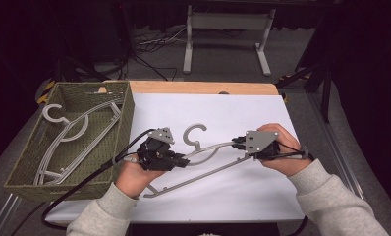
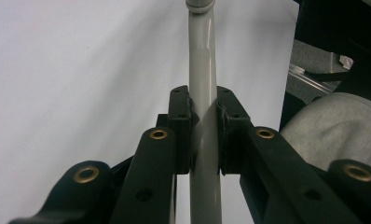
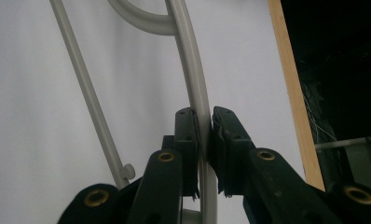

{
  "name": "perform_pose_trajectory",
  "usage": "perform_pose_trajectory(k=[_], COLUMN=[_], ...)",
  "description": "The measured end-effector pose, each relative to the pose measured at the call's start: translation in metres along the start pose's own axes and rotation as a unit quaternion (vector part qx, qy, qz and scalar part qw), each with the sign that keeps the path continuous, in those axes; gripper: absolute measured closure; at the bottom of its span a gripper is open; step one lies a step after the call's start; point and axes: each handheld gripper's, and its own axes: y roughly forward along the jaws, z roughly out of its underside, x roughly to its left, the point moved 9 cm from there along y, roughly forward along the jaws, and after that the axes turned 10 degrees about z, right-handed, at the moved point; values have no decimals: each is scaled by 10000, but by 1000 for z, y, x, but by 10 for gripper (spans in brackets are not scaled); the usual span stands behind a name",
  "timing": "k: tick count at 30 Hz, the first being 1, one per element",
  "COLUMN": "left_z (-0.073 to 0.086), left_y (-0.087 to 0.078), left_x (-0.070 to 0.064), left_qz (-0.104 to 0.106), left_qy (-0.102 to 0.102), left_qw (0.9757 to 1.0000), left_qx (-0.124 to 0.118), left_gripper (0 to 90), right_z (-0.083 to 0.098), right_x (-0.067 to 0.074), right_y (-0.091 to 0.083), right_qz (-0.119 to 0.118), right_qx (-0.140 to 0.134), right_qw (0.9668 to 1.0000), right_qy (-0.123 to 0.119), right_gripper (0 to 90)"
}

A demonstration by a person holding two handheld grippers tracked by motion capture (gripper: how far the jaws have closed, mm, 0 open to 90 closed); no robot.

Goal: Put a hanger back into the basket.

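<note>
**Both tongs clamped on the grey hanger**

While I watch from the high view, the grey plastic clothes hanger [image 1: 203, 157] lies across the middle of the frame on the white sheet covering the table [image 1: 233, 196], its hook curling upward near the centre and its long lower bar slanting down toward the lower left. I have the left tongs [image 1: 183, 161] at centre-left, held in the left hand [image 1: 134, 174], and the right tongs [image 1: 237, 142] at centre-right, held in the right hand [image 1: 282, 152], one on each shoulder of the hanger.

In the left gripper view, the hanger [image 2: 203, 93] runs straight up the middle of the frame and my left tongs [image 2: 203, 135] are closed on it, pads pressing it from both sides. In the right gripper view, the curved upper arm of the hanger [image 3: 193, 70] rises from between the right tongs [image 3: 205, 140], which are likewise gripping it tight; the thinner lower bar runs up the left of that frame, apart from the jaws.

At the left edge of the high view sits a woven green basket [image 1: 127, 113] holding more grey hangers [image 1: 70, 137], well apart from the one I grip. A strip of bare wooden table edge [image 1: 203, 87] shows beyond the white sheet.
</note>
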Motion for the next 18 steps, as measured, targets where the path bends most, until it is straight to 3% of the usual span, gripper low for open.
perform_pose_trajectory(k=[2, 3, 4, 5, 6, 7, 9, 10, 11, 13, 15, 16, 18], left_z=[-3, -4, -4, -5, -6, -6, -8, -10, -11, -13, -14, -15, -16], left_y=[-4, -6, -6, -9, -16, -18, -26, -30, -34, -43, -48, -54, -64], left_x=[-2, -2, -2, -2, 0, 1, 2, 2, 2, 3, 4, 5, 6], left_qz=[-11, -78, -78, -117, -271, -315, -427, -453, -489, -582, -659, -704, -825], left_qy=[76, 101, 101, 107, 120, 116, 135, 152, 161, 184, 183, 193, 211], left_qw=[9999, 9999, 9999, 9998, 9995, 9993, 9988, 9985, 9982, 9976, 9969, 9965, 9954], left_qx=[-83, -97, -97, -113, -138, -145, -219, -258, -292, -336, -377, -403, -448], left_gripper=[798, 799, 799, 799, 799, 800, 799, 799, 799, 799, 799, 799, 799], right_z=[0, -1, -1, -2, -3, -3, -4, -3, -2, 0, 5, 5, 9], right_x=[-1, -1, -1, -2, -4, -5, -6, -7, -8, -9, -13, -13, -16], right_y=[-1, -2, -2, -5, -8, -11, -14, -15, -16, -19, -23, -23, -26], right_qz=[-55, -122, -122, -182, -228, -276, -281, -234, -192, -185, -28, -28, 85], right_qx=[-55, -115, -115, -222, -379, -423, -587, -642, -687, -726, -775, -775, -912], right_qw=[9999, 9993, 9993, 9980, 9948, 9928, 9884, 9878, 9860, 9792, 9688, 9688, 9614], right_qy=[138, 346, 346, 562, 916, 1088, 1370, 1403, 1509, 1884, 2355, 2355, 2595], right_gripper=[800, 780, 780, 716, 634, 613, 495, 446, 429, 368, 287, 287, 237])
